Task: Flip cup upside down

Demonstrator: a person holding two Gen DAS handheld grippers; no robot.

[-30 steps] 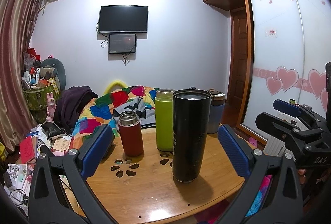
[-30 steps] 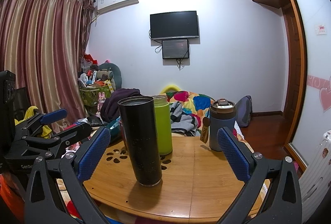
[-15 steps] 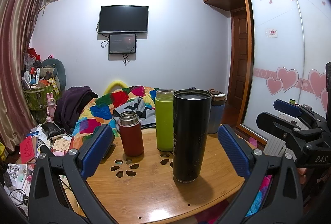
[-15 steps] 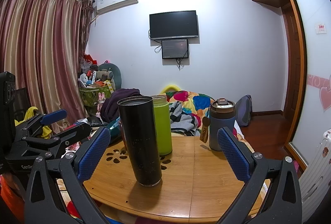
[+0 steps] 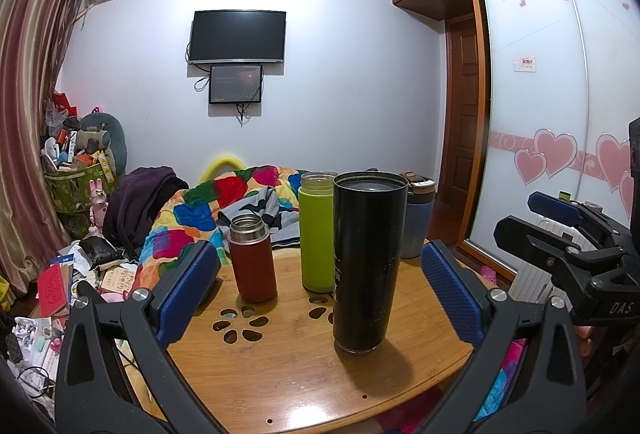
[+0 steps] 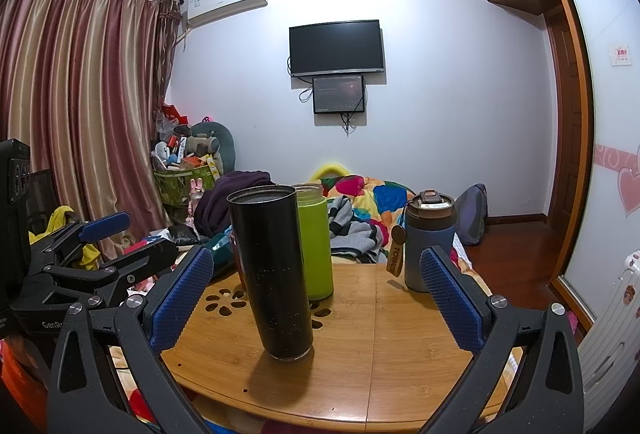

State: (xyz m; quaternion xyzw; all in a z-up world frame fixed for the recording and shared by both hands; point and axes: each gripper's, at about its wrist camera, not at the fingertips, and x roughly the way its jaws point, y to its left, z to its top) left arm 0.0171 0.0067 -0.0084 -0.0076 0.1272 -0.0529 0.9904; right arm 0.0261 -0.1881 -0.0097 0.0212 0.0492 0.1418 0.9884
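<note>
A tall black cup [image 5: 366, 262] stands upright on the round wooden table [image 5: 280, 374], nearest to me; it also shows in the right wrist view [image 6: 276, 274]. My left gripper [image 5: 320, 290] is open and empty, its blue pads wide apart in front of the cup. My right gripper [image 6: 316, 294] is open and empty, level with the cup, which stands a little left of centre between the pads. Each gripper shows at the edge of the other's view: the right one [image 5: 560, 230] and the left one [image 6: 116, 242].
Behind the black cup stand a green bottle [image 5: 318, 232], a red flask [image 5: 252, 260] with a steel neck, and a blue mug [image 6: 428, 242] with a brown lid and tag. A bed with a colourful quilt [image 5: 192, 218] lies beyond the table. Clutter covers the floor at left.
</note>
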